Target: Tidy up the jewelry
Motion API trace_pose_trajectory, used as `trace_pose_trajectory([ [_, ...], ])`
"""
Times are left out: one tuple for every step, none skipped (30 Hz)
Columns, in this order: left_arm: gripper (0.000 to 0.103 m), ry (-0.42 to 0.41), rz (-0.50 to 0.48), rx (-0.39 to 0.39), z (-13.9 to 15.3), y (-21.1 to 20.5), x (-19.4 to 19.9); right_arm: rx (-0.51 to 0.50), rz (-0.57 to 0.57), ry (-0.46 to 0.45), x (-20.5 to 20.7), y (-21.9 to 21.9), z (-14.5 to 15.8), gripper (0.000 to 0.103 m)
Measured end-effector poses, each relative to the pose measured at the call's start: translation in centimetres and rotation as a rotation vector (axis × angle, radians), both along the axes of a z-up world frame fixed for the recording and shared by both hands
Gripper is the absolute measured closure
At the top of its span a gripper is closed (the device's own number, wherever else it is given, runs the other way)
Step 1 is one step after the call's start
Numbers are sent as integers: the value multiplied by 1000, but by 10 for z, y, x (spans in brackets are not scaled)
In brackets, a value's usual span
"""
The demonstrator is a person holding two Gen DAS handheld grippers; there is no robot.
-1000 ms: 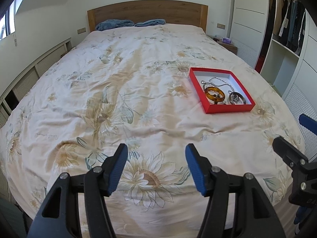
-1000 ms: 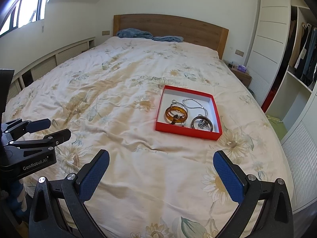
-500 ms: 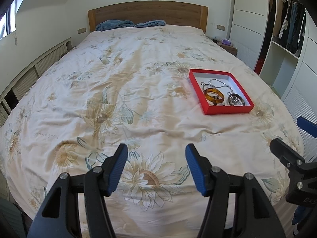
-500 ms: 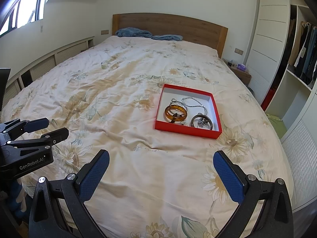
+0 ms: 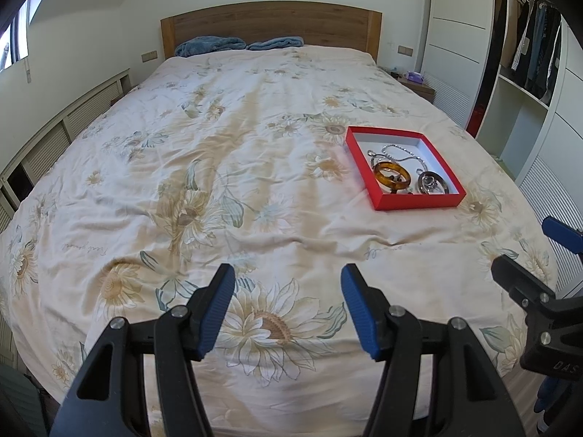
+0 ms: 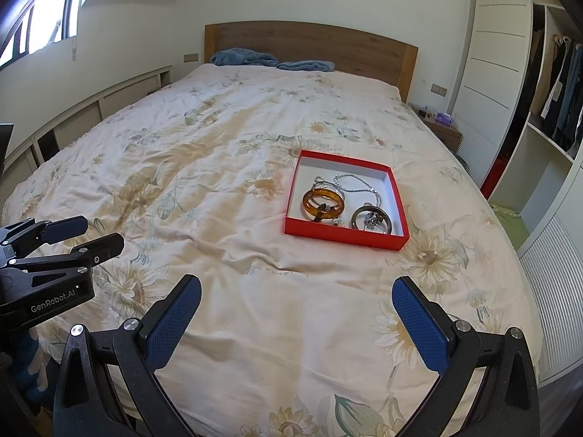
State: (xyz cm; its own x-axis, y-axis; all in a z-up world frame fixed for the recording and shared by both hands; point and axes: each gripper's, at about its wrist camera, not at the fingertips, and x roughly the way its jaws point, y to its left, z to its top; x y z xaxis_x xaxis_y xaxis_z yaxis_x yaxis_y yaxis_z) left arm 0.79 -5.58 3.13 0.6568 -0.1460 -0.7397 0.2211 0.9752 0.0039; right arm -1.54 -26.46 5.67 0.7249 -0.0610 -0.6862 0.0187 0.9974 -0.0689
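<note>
So going left to right: the left gripper [image 5: 286, 307] hangs over the near edge of the bed with its blue pads spread apart and nothing between them, just the sunflower duvet [image 5: 218, 167] underneath. The right gripper [image 6: 297, 322] is beside it, spread even wider, also holding nothing.

All the jewelry I can spot sits in the red box [image 6: 399, 244], out ahead of both tongs: a bit right of the right one, well off to the right of the left one. Inside, the amber bangle [image 6: 323, 202] is on the left, a silver chain necklace [image 6: 355, 182] toward the far side, and a grey metal bangle [image 6: 371, 218] on the right with some small bits I can't make out.

Honestly this fits two stages: everything gathered in the box and done, or a pile waiting to be sorted. No loose pieces visible on the duvet. Any grab in there needs the right gripper reaching forward and a narrow pinch, since those pieces overlap.
</note>
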Motion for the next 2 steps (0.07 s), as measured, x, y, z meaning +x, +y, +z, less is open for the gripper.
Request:
trace_pose_trajectory([
  [44, 1, 0, -1, 0, 0, 0, -1, 0, 0, -1, 1, -1, 0],
  [44, 0, 0, 0, 0, 0, 0, 0, 0, 1, 0, 0, 0, 0],
])
